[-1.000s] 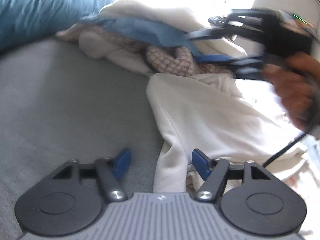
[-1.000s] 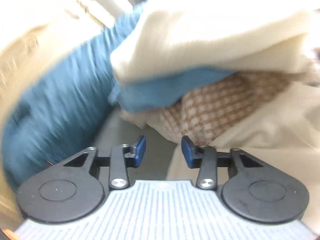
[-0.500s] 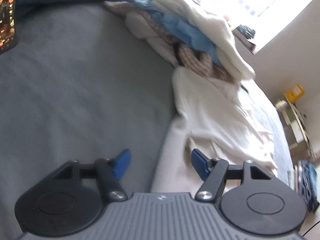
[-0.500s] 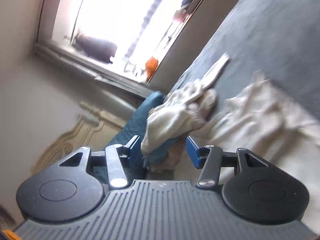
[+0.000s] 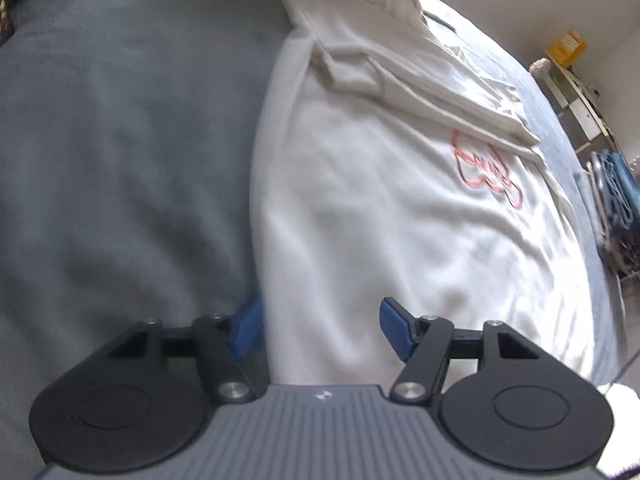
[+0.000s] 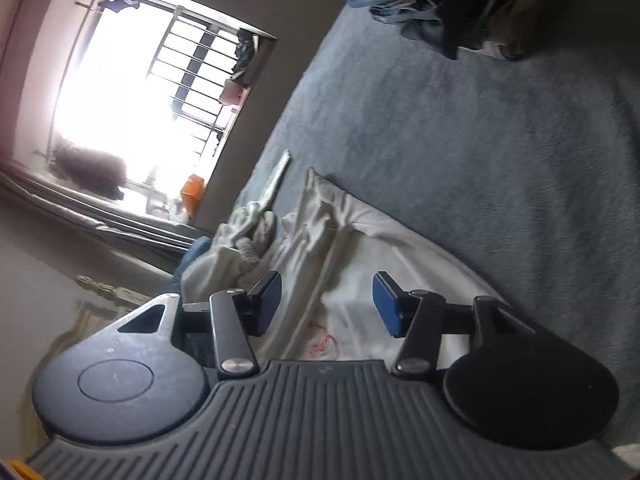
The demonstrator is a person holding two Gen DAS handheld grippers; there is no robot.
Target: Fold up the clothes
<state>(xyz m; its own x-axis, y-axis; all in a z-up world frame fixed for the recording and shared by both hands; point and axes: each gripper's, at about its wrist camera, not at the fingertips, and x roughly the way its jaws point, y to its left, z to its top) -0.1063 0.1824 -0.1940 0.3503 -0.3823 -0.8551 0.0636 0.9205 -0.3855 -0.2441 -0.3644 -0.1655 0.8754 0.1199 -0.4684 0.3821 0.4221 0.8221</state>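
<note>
Left wrist view: left gripper [image 5: 320,330] hangs with jaws apart, nothing pinched, low over the near hem of a white shirt [image 5: 380,208] spread on the grey bedspread [image 5: 120,140]; right gripper [image 6: 326,304] likewise released and empty above it. Shirt looks light, soft and floppy, wrinkles easily, so probably best pinched at hem corners or the side edge. Beyond it a heap of unfolded clothes [image 6: 236,244], then a barred window [image 6: 160,80] and folded stack [image 6: 440,12] at the far bed corner.

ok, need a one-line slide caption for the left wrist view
Open left tool over the near edge of a white shirt with a red print, spread on a grey bedspread.
</note>
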